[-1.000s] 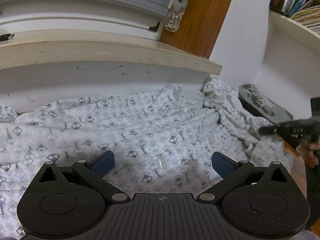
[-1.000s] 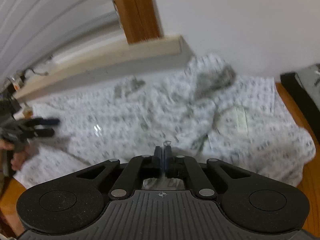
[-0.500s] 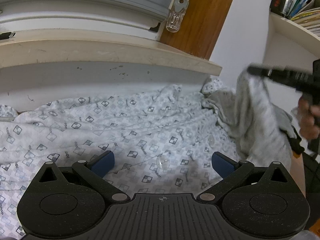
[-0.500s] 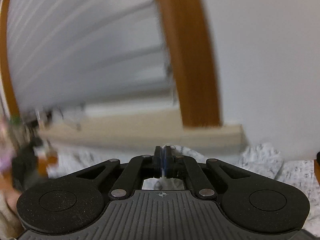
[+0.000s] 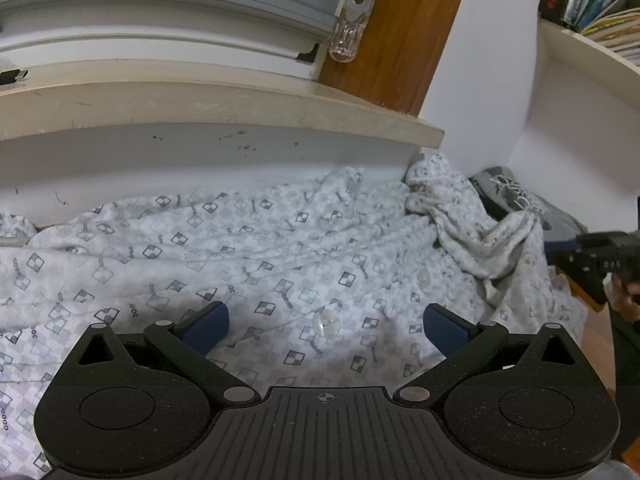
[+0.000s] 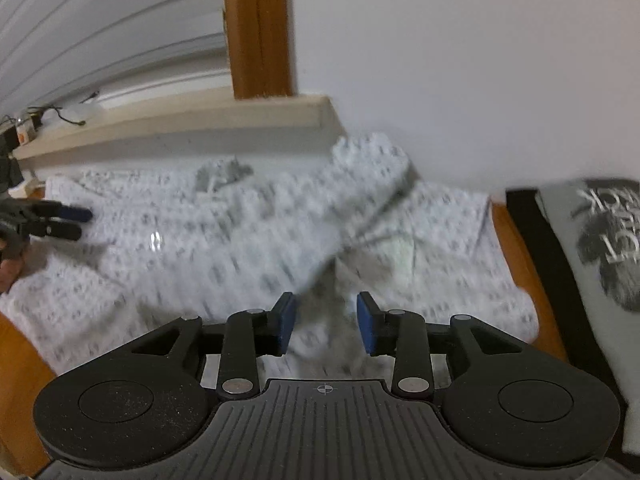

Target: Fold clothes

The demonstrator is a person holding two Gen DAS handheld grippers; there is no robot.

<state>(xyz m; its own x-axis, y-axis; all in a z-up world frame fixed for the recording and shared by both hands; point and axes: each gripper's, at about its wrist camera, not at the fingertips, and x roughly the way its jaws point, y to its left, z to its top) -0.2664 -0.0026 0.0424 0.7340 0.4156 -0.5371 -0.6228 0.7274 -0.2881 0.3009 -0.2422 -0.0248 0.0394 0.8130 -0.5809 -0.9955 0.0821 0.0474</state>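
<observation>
White checked cotton shirt (image 5: pixel 280 264) lies spread across the wooden table (image 6: pixel 20 344) below the sill, left gripper (image 5: pixel 326 322) hovering wide apart while right gripper (image 6: pixel 325 322), jaws just parted and empty, releases the folded-over sleeve (image 5: pixel 480 236).

Count — one patterned white shirt (image 5: pixel 248 256) spread ahead of the jaws, two clear buttons (image 5: pixel 326 324) visible on it. One grey printed garment (image 6: pixel 600 240), folded, right of the right jaws. Two grippers — left gripper (image 5: pixel 326 326), right gripper (image 6: pixel 326 322). One windowsill (image 5: pixel 224 104) beyond.
</observation>
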